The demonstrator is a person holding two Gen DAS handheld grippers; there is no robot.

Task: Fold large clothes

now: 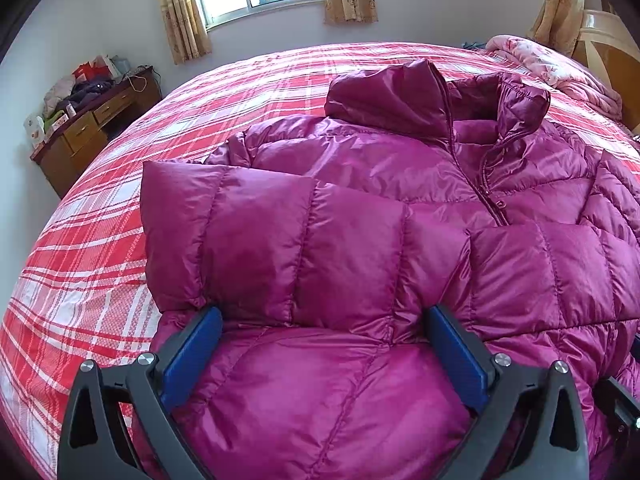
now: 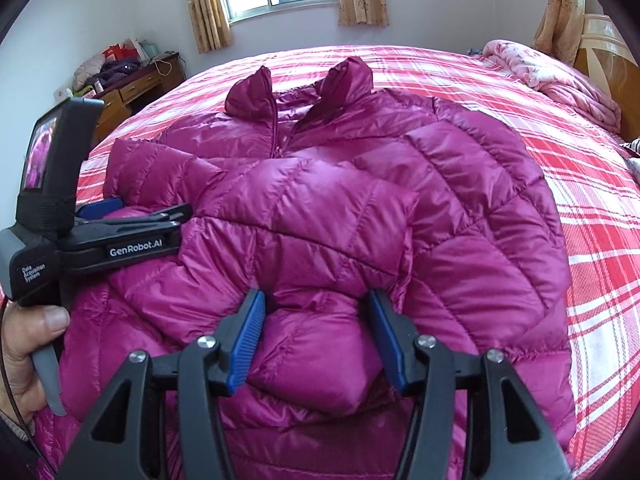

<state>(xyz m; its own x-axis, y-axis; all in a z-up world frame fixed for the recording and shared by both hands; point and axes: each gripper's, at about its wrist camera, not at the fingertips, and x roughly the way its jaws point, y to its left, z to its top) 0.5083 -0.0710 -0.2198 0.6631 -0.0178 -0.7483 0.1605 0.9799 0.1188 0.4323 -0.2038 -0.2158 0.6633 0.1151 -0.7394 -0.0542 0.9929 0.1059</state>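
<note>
Jaws of my left gripper (image 1: 322,354) and right gripper (image 2: 316,342) each clamp puffy folds of the magenta down jacket (image 2: 400,208) on the bed (image 2: 600,220).

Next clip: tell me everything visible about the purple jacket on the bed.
The jacket is a shiny magenta quilted puffer, seemingly down-filled nylon. It lies front-up on the red plaid bedsheet, collar standing, zipper open at the neck. Both sleeves are folded across the chest. The left hand-held gripper and right hand-held gripper each straddle a bulge of fabric near the hem; whether they pinch it is unclear.
</note>
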